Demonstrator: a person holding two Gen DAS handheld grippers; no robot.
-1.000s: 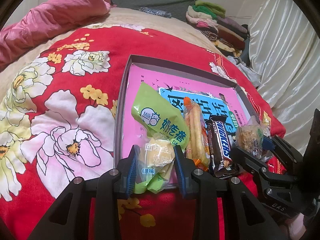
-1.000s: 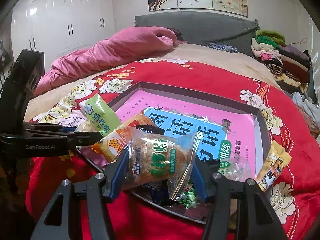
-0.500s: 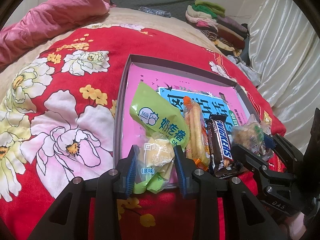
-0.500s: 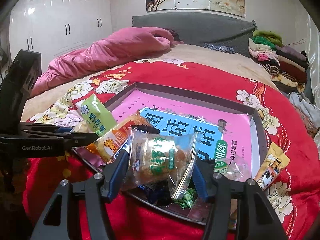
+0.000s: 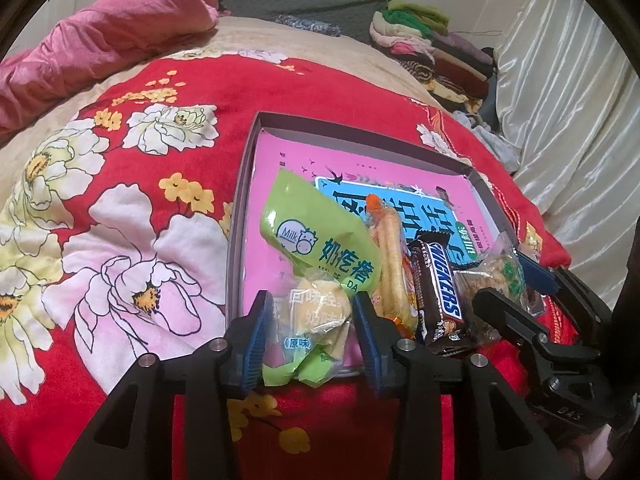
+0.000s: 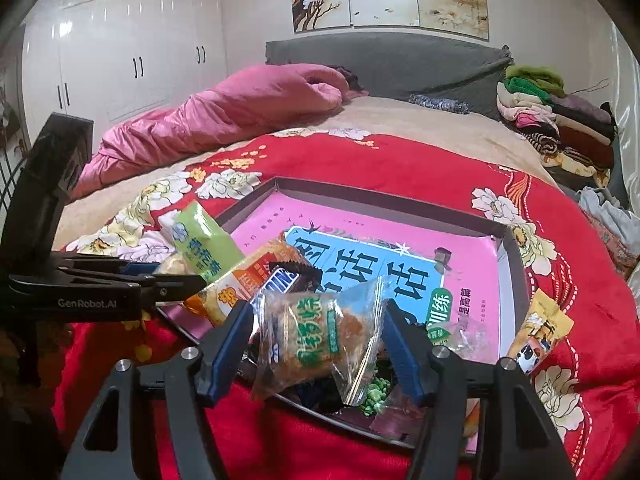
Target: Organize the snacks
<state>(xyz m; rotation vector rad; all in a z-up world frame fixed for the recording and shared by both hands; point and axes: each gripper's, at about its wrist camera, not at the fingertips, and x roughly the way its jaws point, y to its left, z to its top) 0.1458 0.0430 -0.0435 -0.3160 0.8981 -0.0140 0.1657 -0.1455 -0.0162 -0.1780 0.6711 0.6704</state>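
Low in the left wrist view, the left gripper (image 5: 308,332) has just been opening its jaws around the yellow cake packet (image 5: 316,320), which lies at the near edge of the tray (image 5: 236,240). The blue pads look to stand just clear of the wrapper, so the packet reads as released and resting there. Low in the right wrist view, the right gripper (image 6: 320,340) has also just been opening, with the clear-wrapped pastry (image 6: 316,340) between its jaws; they look slack, though I cannot tell whether a pad touches the film. By my judgement, both snacks are now set down in the row and the hands can withdraw for the next pieces.

Past the jaws, the left view shows the row along the tray's near edge: green milk snack bag (image 5: 320,236), orange stick packet (image 5: 388,256), Snickers bar (image 5: 438,288), then the pastry at the lower right. The right view alone shows a yellow packet (image 6: 540,328) lying off the tray on the red floral bedspread (image 6: 360,160), lower right, plus loose dark and green wrappers under the pastry. Only there do the white wardrobes in the upper left appear.
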